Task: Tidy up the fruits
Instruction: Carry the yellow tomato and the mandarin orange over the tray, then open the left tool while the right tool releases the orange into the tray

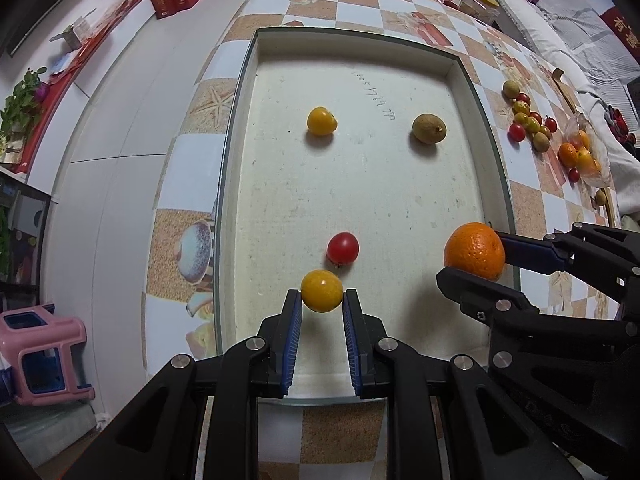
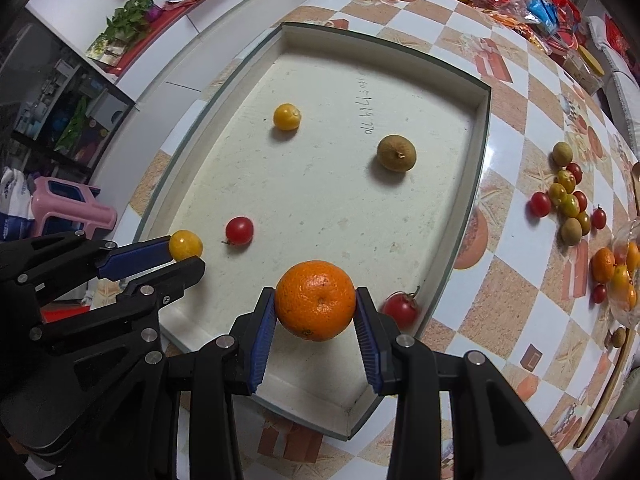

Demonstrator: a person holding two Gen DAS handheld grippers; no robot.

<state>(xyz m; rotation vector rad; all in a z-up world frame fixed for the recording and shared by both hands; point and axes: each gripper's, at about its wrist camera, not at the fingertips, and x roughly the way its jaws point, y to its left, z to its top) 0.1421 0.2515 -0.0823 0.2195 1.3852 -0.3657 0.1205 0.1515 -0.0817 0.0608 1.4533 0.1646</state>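
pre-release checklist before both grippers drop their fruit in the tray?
1. Left gripper clamped on small yellow fruit: ok.
2. Right gripper clamped on orange: ok.
3. Both fruits over the white tray: ok.
4. Bare floor under yellow fruit, red tomato close beside: ok, tight.
5. Tomato beside the orange, maybe in drop path: cannot tell.
6. Height above tray floor: cannot tell.

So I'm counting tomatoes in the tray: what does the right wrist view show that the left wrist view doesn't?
Right only: a second tomato at the tray's near rim, beside the orange. Left only: nothing extra in the tray. Both: the tomato, two yellow fruits, the brown fruit, the orange.
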